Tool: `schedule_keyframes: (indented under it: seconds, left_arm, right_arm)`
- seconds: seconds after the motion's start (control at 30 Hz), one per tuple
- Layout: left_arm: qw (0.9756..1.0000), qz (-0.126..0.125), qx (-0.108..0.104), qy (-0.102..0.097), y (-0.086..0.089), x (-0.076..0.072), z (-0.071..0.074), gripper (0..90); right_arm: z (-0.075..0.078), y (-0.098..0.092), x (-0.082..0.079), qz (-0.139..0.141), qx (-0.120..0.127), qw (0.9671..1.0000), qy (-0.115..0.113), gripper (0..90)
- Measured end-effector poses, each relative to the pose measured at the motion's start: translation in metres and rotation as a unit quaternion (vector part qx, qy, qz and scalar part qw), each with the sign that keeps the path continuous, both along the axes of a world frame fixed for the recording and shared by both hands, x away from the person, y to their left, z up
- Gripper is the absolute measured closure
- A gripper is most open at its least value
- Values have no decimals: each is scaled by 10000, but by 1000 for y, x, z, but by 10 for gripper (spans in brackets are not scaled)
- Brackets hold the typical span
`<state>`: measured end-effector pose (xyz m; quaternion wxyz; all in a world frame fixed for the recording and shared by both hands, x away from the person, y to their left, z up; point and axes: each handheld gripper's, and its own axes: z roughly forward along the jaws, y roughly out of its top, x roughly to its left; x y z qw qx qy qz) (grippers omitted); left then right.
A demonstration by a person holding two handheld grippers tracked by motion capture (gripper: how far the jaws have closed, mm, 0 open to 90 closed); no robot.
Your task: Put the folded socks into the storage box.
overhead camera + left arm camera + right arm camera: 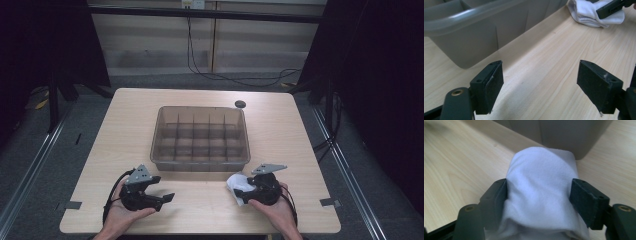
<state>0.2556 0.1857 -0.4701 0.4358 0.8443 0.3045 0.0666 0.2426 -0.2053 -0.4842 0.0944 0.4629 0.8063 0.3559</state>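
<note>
Two pairs of tongs were at work near the front edge of the table [280, 130]. The right gripper [537, 192] had its jaws clamped on a rolled white sock [541, 187], one pad pressed into each flank of the roll, with the cloth bulging up between them and spilling back toward the gripper body. The left gripper [540, 85] stood with its jaws well apart and nothing between them, only bare wood showing in the gap. In the high view the right gripper [250, 192] sat close to the front right corner, the sock [235, 185] at its tip, lying on or just over the tabletop, while the left gripper [160, 197] hovered toward the front left corner, well apart from the sock. Beyond both, at the middle of the table, stood a grey translucent divided bin [200, 162], its near wall just beyond the sock. The sock looked light, soft and springy: it would squash rather than resist, would not break, and its knit surface should not slip on the pads. It seemed best gripped across the thick middle of the roll, as it was, since a pinch at a loose end would probably let the bundle unroll and hang.
</note>
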Motion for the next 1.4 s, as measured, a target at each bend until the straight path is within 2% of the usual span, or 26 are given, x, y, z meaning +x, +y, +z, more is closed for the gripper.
schedule_keyframes:
  seconds: [0.1, 0.17, 0.3, 0.37, 0.43, 0.5, 0.57, 0.6, 0.63, 0.7, 0.77, 0.9, 1.0, 1.07, 1.17, 1.23, 1.27, 1.37, 1.4]
  left_arm:
    - [10000, 33, 11, 17, 2, 1, -1, 221]
    - [10000, 44, 25, 39, 2, 2, -2, 223]
    - [10000, 66, 11, 39, 2, 2, -2, 230]
    - [10000, 52, 43, 16, 2, 2, -2, 233]
    - [10000, 36, 41, 18, 1, 2, -2, 235]
    - [10000, 19, 58, 10, 1, 2, -3, 239]
    - [10000, 15, 75, 15, 1, 2, -3, 244]
    - [10000, 22, 63, 23, 1, 2, -4, 244]
    - [10000, 23, 82, 28, 1, 2, -4, 245]
    - [10000, 9, 90, 43, 1, 2, -5, 246]
    - [9999, -4, 99, 25, 0, 2, -5, 249]
    - [10000, -11, 91, 35, 0, 2, -6, 253]
    - [9999, 10, 90, 44, 0, 2, -6, 256]
    - [9999, 7, 93, 47, 0, 2, -6, 257]
    - [9999, 16, 109, 47, 0, 2, -6, 261]
    - [9999, 7, 103, 48, 0, 2, -6, 262]
    - [9999, 7, 99, 59, 0, 2, -7, 263]
    - [10000, -2, 81, 55, 1, 2, -7, 265]
    - [9999, 6, 80, 69, 0, 2, -7, 266]
  right_arm:
    - [0, -6, 2, -140, 7, 9999, 24, 222]
    - [1, -8, 3, -218, 68, 9997, 85, 139]
    - [15, -13, 5, -206, 276, 9994, 57, 135]
    - [22, -13, 8, -130, 296, 9994, 88, 135]
    - [24, -11, 14, 26, 218, 9996, 189, 135]
    - [21, -7, 20, 143, 132, 9990, 396, 137]
    - [15, -1, 23, 109, -146, 9984, 527, 137]
    - [12, 1, 23, 167, -202, 9979, 596, 133]
    - [8, 4, 23, 232, -281, 9974, 616, 133]
    - [4, 9, 22, 160, -513, 9963, 666, 130]
    - [2, 10, 21, 199, -502, 9962, 691, 126]
    - [-3, 12, 22, 210, -642, 9951, 728, 109]
    - [-4, 16, 20, 219, -771, 9947, 638, 103]
    - [-5, 18, 20, 270, -897, 9944, 489, 104]
    - [-7, 23, 17, 329, -1136, 9924, 340, 109]
    - [-7, 23, 16, 318, -1146, 9924, 317, 113]
    - [-7, 23, 16, 304, -1143, 9925, 315, 127]
    - [-4, 18, 16, 212, -1096, 9933, 294, 261]
    - [-4, 16, 16, 194, -1080, 9936, 284, 279]
